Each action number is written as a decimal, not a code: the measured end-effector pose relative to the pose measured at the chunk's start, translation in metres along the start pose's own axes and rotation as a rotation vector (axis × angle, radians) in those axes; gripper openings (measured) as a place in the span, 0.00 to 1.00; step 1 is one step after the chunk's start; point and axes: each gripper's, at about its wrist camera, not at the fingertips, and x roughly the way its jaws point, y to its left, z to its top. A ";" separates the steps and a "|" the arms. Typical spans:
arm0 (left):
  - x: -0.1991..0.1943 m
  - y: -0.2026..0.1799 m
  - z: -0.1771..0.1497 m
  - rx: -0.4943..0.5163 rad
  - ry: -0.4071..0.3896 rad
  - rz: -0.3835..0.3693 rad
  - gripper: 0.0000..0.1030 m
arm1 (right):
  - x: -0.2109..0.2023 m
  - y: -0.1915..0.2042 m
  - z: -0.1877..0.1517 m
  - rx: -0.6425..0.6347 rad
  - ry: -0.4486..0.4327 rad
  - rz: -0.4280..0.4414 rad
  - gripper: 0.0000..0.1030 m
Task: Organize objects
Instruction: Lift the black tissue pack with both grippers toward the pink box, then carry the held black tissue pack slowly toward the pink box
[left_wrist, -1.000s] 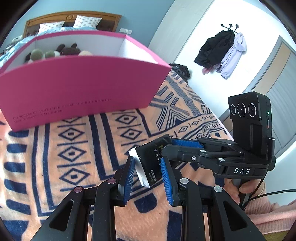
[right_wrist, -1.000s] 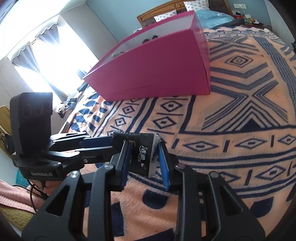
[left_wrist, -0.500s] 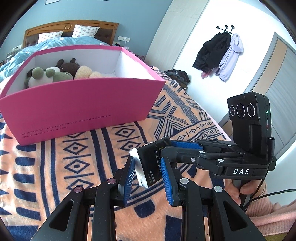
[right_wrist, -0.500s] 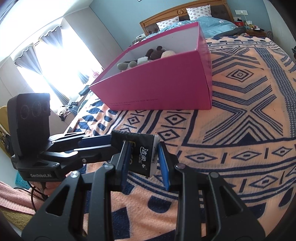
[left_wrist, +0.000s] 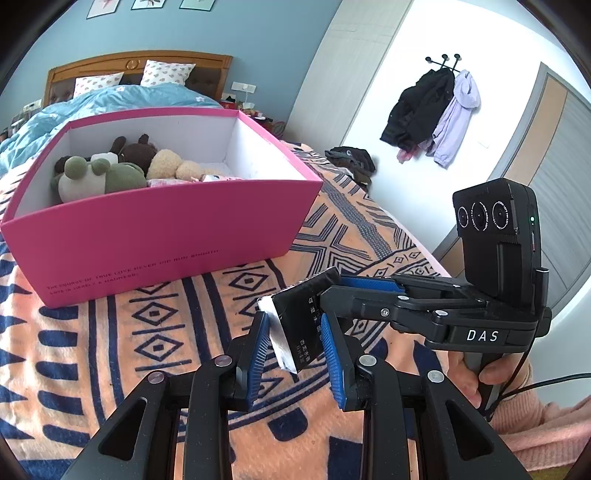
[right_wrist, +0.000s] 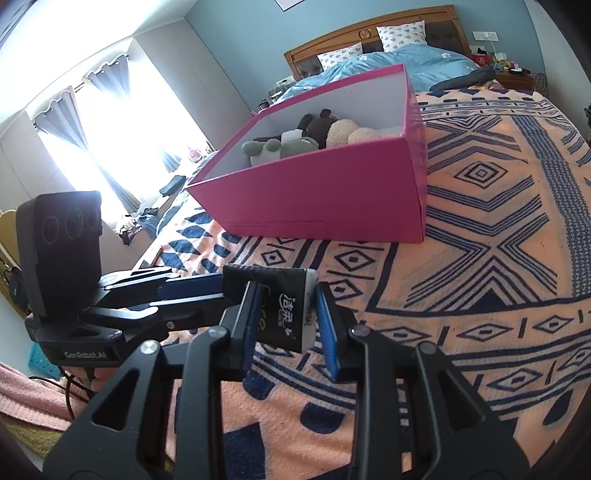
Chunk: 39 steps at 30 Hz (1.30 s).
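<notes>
Carry step: I have both hand-held grippers, left and right, clamped on one tissue pack.
Next I lift it over the near wall into the pink box at 11 o'clock, beside the plush toys.

I'm in a home bedroom: a bed with a wooden headboard, patterned pillows and a blue duvet stands against a blue wall. Coats hang from wall hooks beside a door, and curtains frame a bright window. A patterned blanket is spread under me.
</notes>
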 end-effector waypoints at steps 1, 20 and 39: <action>0.000 0.000 0.000 0.002 -0.002 0.001 0.27 | 0.000 0.000 0.001 0.000 -0.001 0.001 0.32; -0.007 -0.003 0.010 0.018 -0.032 0.002 0.27 | -0.006 0.005 0.011 -0.021 -0.027 0.000 0.32; -0.010 -0.006 0.018 0.038 -0.048 0.000 0.27 | -0.011 0.005 0.019 -0.035 -0.044 -0.001 0.32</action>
